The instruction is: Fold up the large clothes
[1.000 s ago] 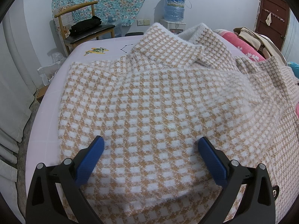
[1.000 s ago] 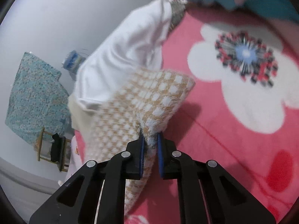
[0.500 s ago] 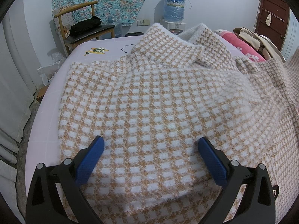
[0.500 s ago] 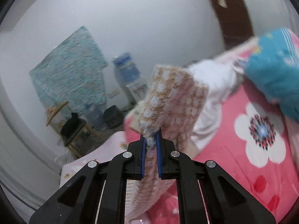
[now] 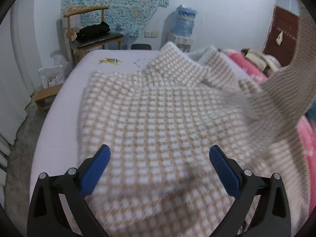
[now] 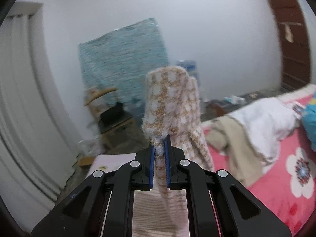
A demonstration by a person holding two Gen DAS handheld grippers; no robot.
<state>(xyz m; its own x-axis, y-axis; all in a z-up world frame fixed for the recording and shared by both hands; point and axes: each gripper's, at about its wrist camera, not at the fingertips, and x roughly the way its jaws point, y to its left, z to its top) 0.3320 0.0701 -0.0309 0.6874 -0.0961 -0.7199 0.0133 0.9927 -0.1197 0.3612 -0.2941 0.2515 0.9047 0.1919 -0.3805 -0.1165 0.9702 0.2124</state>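
A fuzzy tan-and-white checked sweater [image 5: 158,114] lies spread on the lilac bed sheet [image 5: 59,122]. My left gripper [image 5: 160,158] hovers open just above its near part, blue pads wide apart with nothing between them. The sweater's right sleeve [image 5: 286,90] rises off the bed at the right edge of the left wrist view. My right gripper [image 6: 159,152] is shut on the end of that sleeve [image 6: 169,102], held high in the air, and the cloth folds over above the pads and hangs down below them.
A wooden chair [image 5: 88,33] with a black bag, a water dispenser [image 5: 183,25] and a teal floral cloth [image 5: 118,2] stand at the far wall. A pink flowered blanket [image 6: 276,177] with piled clothes [image 6: 262,116] covers the bed's right side. A dark red door [image 5: 282,33] is at the far right.
My right gripper has risen from the pink blanket and rolled upright, lifting the sleeve high. My left gripper has drawn back and up a little, staying open.
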